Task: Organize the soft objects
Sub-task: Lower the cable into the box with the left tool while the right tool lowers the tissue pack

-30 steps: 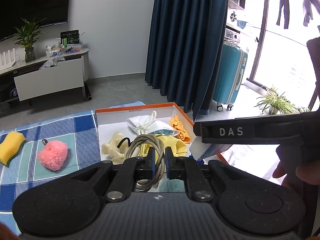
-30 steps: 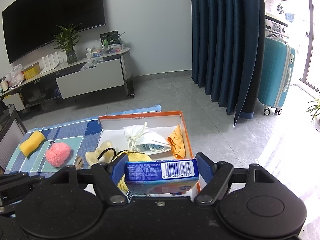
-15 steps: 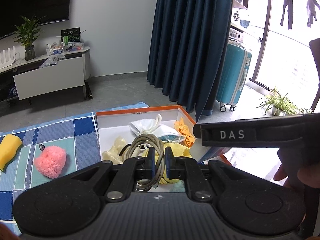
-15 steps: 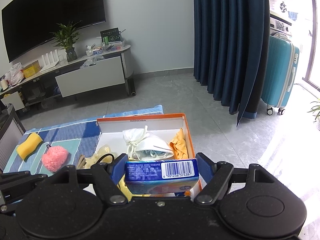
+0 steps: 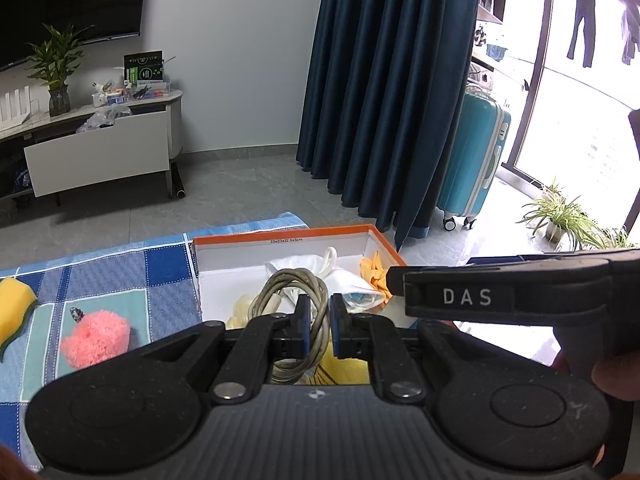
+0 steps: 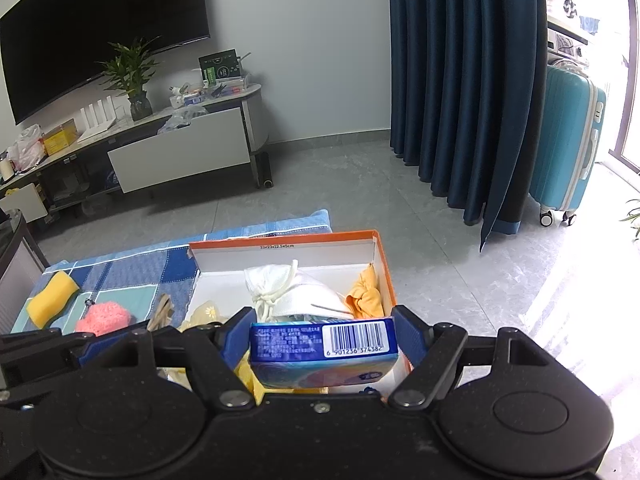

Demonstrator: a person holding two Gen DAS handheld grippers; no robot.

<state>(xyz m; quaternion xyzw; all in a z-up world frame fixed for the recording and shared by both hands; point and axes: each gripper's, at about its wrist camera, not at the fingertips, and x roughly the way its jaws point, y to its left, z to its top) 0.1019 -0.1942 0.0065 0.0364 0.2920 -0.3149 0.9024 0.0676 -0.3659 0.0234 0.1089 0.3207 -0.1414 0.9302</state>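
While both grippers hang over the near end of the orange-edged cardboard box [image 6: 384, 276], each carries something. My left gripper [image 5: 319, 330] is pinched nearly shut on a coiled grey cable [image 5: 294, 292], whose loop stands up between the blue pads and reaches out over the box interior. My right gripper [image 6: 322, 340] stands wide, its pads pressed against the two ends of a blue tissue pack [image 6: 322, 354] with a barcode on its upper face; the pack sits level above the box's near right corner. In the left wrist view, that right gripper shows side-on as a black bar marked DAS, just beside and to the right of my left one, with part of a hand [image 5: 612, 376] behind it.

Inside the box lie a white drawstring pouch [image 6: 280, 284] near the middle, a crumpled orange cloth [image 6: 366, 294] against the right wall, a pale yellowish item [image 6: 204, 312] toward the left, and something yellow [image 5: 346, 368] under the grippers that I cannot identify.

Left of the box, on the blue checked cloth [image 6: 132, 264], rest a pink fluffy pompom [image 5: 96, 336] and, farther out, a yellow sponge [image 6: 52, 298], apart from each other. A small brown item [image 6: 162, 312] lies between pompom and box.
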